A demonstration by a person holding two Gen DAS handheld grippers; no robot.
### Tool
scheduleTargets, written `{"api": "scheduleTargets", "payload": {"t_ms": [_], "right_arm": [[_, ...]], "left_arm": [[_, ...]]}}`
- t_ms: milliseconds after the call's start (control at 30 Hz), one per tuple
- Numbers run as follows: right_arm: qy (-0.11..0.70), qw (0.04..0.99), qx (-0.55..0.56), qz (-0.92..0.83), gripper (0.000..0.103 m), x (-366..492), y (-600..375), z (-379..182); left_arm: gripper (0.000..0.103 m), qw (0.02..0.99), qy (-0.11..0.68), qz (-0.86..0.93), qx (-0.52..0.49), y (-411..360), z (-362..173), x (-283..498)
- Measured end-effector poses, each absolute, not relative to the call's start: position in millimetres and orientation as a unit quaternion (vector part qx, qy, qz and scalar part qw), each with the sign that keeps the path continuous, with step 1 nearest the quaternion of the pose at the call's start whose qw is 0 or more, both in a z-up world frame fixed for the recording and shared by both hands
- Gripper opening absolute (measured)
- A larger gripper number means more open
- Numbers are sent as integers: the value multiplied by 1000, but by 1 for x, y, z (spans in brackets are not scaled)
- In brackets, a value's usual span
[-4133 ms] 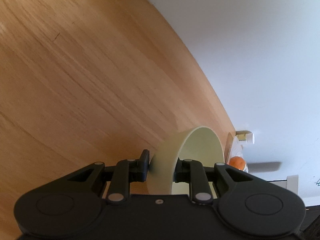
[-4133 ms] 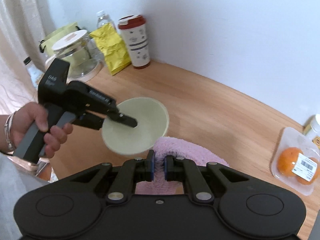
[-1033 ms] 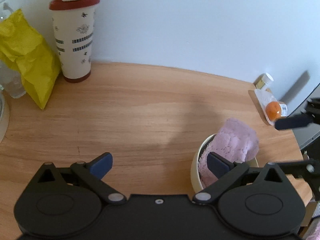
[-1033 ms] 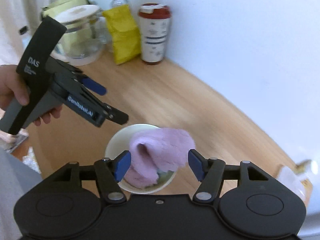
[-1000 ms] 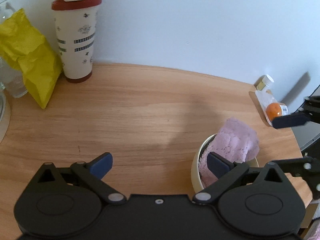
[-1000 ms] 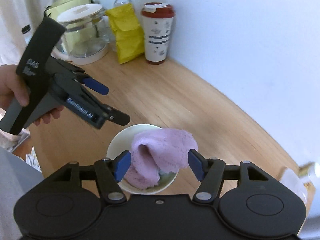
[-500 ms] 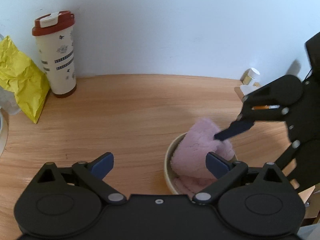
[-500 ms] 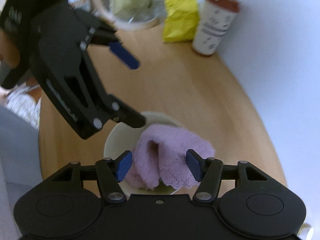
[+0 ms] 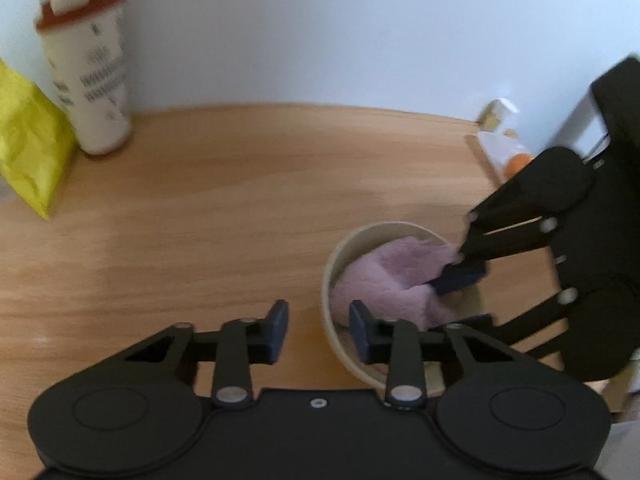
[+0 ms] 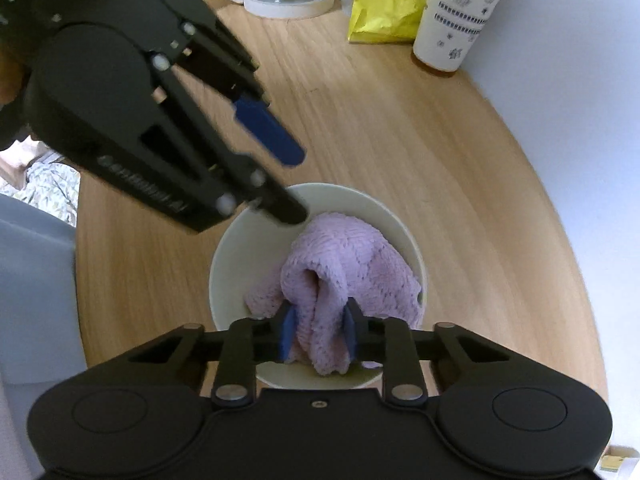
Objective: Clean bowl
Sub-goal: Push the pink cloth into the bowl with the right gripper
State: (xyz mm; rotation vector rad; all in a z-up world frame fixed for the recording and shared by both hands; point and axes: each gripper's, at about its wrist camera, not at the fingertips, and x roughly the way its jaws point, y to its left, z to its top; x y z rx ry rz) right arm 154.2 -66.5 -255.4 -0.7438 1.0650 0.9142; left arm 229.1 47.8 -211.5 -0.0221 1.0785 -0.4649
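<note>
Both grippers have narrowed since a second ago. Left wrist view: left gripper [image 9: 318, 330] closing astride the bowl [image 9: 332, 264] rim, not yet gripping. Right wrist view: right gripper [image 10: 318, 334] closing on the purple cloth [image 10: 344, 268] inside the bowl; wiping likely follows.

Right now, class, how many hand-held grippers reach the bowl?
2: the right hand-held gripper closing on the purple cloth inside the bowl; the left hand-held gripper closing astride its rim.
</note>
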Motion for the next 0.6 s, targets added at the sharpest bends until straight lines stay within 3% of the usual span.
{"api": "scheduleTargets", "payload": {"t_ms": [100,300,600], "right_arm": [[491,690,-337,412,25,157,-60,-262],[511,683,-322,411,25,168,-52,-264],[539,683,-282,404,25,185,-43,-269]], "left_arm": [[26,819,522,-238,1,48,-214,238],[16,803,532,-269,15,51,-214,253],[15,792,536,-289,46,55,-208,259]]}}
